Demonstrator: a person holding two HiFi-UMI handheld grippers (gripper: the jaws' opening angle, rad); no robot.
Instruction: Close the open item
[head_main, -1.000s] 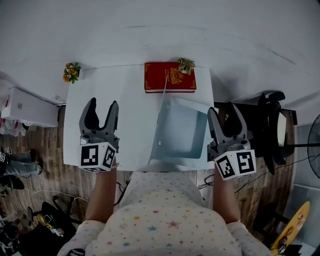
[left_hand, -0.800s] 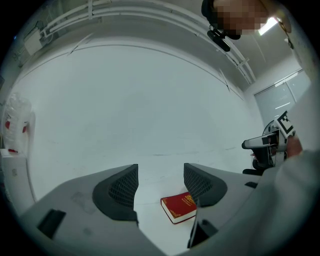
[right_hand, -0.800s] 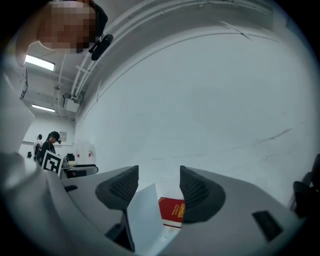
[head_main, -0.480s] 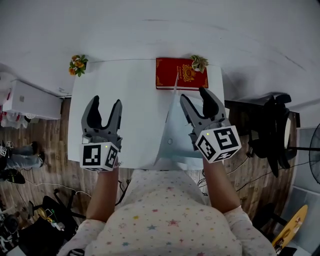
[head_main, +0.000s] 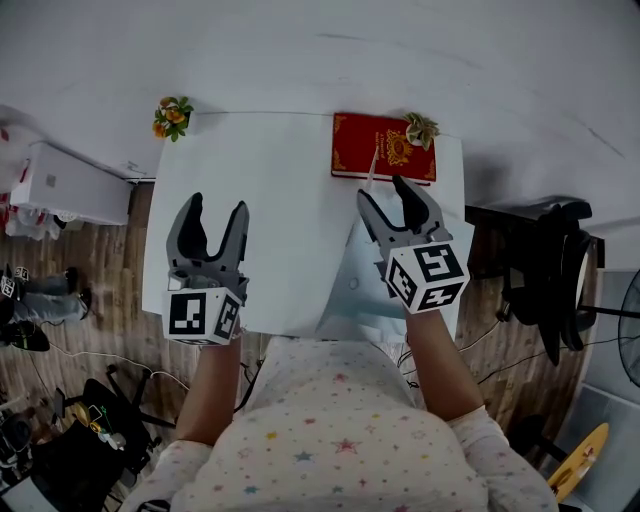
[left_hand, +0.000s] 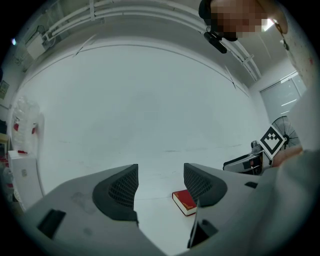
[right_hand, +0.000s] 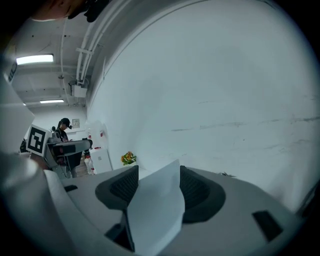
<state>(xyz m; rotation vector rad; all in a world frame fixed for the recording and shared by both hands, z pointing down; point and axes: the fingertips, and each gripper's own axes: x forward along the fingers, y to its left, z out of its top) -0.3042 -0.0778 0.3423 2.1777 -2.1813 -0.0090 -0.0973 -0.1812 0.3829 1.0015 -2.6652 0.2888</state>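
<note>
An open silver laptop (head_main: 350, 285) stands on the right half of the white table (head_main: 280, 180), its lid raised. My right gripper (head_main: 383, 192) is open and straddles the lid's top edge. In the right gripper view the pale lid (right_hand: 155, 210) rises between the two dark pads, with a gap on each side. My left gripper (head_main: 217, 206) hovers open over the table's left half with nothing between its fingers. The left gripper view shows the thin lid edge (left_hand: 194, 227) at the lower right.
A red book (head_main: 385, 148) lies at the table's far edge behind the laptop, with a small flower ornament (head_main: 420, 128) on its corner. Orange flowers (head_main: 172, 115) sit at the far left corner. A black chair (head_main: 545, 260) stands right of the table, a white cabinet (head_main: 70, 185) left.
My right gripper has swung left from the table's right edge to above the laptop, and its jaws now sit over the lid. The left gripper has barely moved.
</note>
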